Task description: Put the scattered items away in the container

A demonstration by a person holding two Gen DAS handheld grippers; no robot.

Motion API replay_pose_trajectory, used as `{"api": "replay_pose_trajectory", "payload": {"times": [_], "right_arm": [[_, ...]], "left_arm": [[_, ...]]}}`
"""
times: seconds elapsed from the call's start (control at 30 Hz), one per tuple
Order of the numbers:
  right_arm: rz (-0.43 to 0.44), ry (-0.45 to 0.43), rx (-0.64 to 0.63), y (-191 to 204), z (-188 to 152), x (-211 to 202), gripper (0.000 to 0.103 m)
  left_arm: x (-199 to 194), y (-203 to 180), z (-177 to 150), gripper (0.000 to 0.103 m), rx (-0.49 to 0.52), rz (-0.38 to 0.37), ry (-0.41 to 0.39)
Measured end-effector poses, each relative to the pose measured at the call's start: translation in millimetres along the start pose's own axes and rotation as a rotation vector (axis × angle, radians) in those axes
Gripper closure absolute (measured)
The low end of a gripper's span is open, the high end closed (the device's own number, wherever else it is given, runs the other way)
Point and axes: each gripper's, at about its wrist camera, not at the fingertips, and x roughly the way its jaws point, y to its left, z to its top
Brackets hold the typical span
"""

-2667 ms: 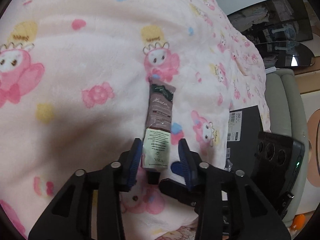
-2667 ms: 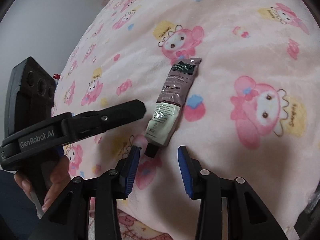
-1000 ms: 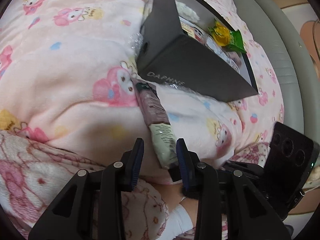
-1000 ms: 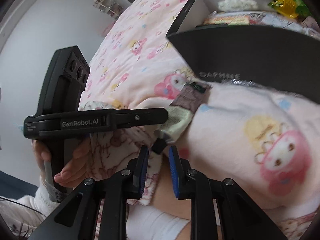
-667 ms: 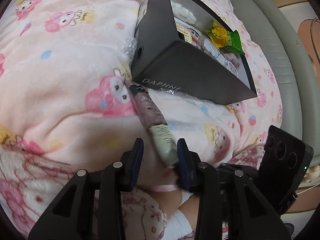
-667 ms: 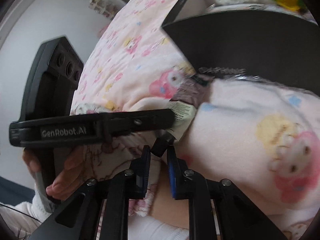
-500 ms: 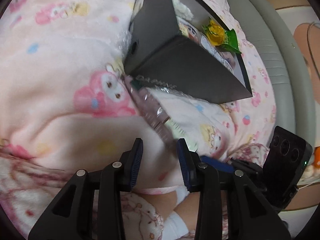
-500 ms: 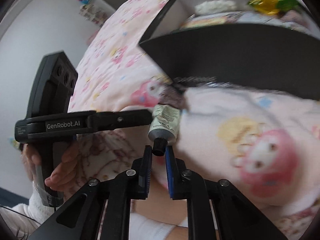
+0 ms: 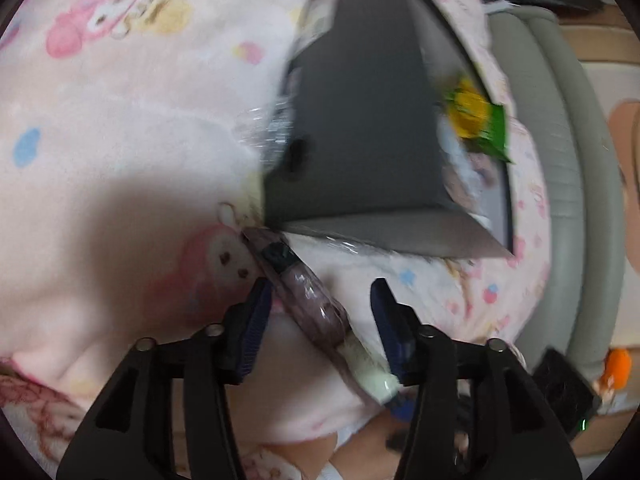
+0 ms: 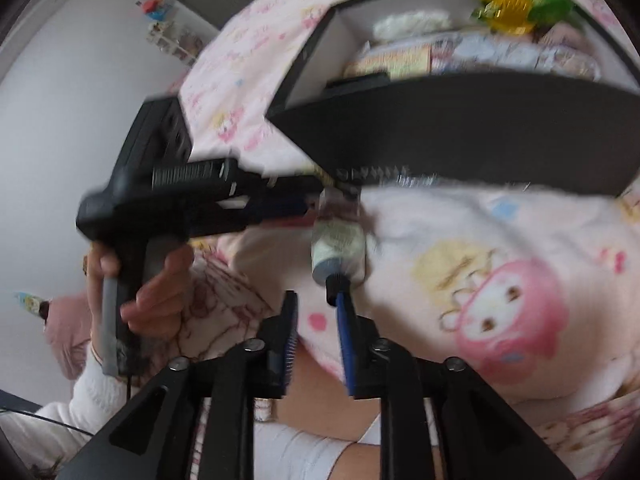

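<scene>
A hand-cream tube [image 9: 312, 304], brown with a pale lower end and black cap, lies on the pink cartoon blanket [image 9: 120, 128] just in front of the black box [image 9: 360, 128]. My left gripper [image 9: 320, 312] is open with the tube between its fingers, not clamped. In the right wrist view the tube [image 10: 339, 240] points its cap at my right gripper [image 10: 316, 320], which is open; the cap touches the right finger's tip. The black box [image 10: 460, 136] holds packets and a yellow-green snack bag [image 10: 516, 0].
A grey-green sofa [image 9: 568, 160] runs along the right behind the box. Crinkled clear plastic [image 9: 260, 128] lies at the box's left corner. The left gripper's body and the hand holding it [image 10: 152, 216] fill the left of the right wrist view.
Both grippers moved closer to the box. The right gripper, closed around the tube's cap half a second ago, has opened. The left gripper's fingers have spread wider around the tube.
</scene>
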Motion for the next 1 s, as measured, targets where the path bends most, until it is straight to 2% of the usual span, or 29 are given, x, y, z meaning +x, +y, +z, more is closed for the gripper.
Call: {"api": "replay_pose_trajectory", "payload": {"times": [0.07,0.1,0.17,0.2,0.27,0.37,0.47,0.53,0.63,0.77,0.9,1.0], "right_arm": [[0.007,-0.004,-0.006,1.1,0.3,4.3,0.081],[0.012,-0.012,-0.013,2.0,1.1,5.3,0.081],[-0.003,-0.017,-0.016,2.9,1.9,6.9,0.083],[-0.011,-0.02,-0.011,2.5,2.0,7.7,0.083],[-0.041,-0.038,0.006,-0.1,2.9,8.2,0.088],[-0.024,-0.061,0.051,-4.7,5.5,6.7,0.089],[-0.075,-0.089,0.032,-4.7,12.6,4.4,0.089],[-0.058,-0.091,0.038,-5.2,12.5,-0.2,0.089],[0.01,-0.043,0.027,0.8,9.3,2.7,0.089],[0.013,0.039,-0.006,11.3,2.1,24.1,0.088],[0.069,0.083,0.029,6.2,-2.3,42.4,0.087],[0.077,0.088,0.04,6.1,-2.3,47.6,0.087]], "left_arm": [[12.0,5.8,3.1,0.054,-0.039,0.024,0.028],[14.8,5.8,3.9,0.065,-0.037,0.019,0.042],[15.0,1.4,1.6,0.065,-0.01,0.043,0.033],[13.8,-0.5,-0.2,0.067,-0.001,0.035,0.031],[8.1,-3.0,-5.3,0.069,0.011,0.033,0.004],[-3.1,-3.7,-14.7,0.071,0.007,0.026,-0.046],[-16.1,-3.9,-22.7,0.074,0.001,0.014,-0.117],[-21.5,-2.1,-25.6,0.076,-0.012,0.013,-0.159],[-24.6,-3.0,-27.0,0.077,-0.009,0.012,-0.182],[-23.7,-9.2,-29.8,0.078,0.015,0.032,-0.191],[-25.9,-7.2,-28.2,0.078,0.011,0.023,-0.195],[-26.8,-2.8,-31.2,0.078,0.001,0.016,-0.187]]}}
